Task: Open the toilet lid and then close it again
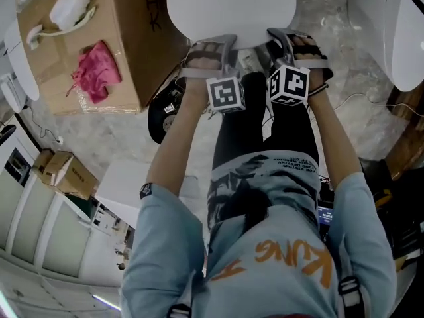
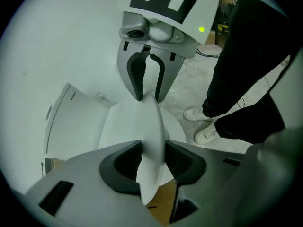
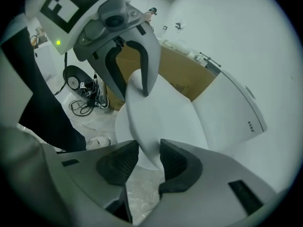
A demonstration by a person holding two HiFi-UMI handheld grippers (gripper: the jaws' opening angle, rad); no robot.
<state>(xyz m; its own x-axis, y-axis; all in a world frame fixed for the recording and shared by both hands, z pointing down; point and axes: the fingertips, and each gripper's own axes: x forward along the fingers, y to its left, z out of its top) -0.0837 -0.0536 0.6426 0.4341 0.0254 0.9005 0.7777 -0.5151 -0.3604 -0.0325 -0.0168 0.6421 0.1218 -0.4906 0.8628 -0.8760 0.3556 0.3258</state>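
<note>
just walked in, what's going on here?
A person stands at a toilet with a gripper in each hand. The left gripper and the right gripper sit side by side, each clamped on the front edge of the lid. The lid looks slightly raised off the seat, neither fully open nor shut.

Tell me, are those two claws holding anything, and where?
The left gripper and right gripper both pinch the toilet lid by its front edge.
</note>
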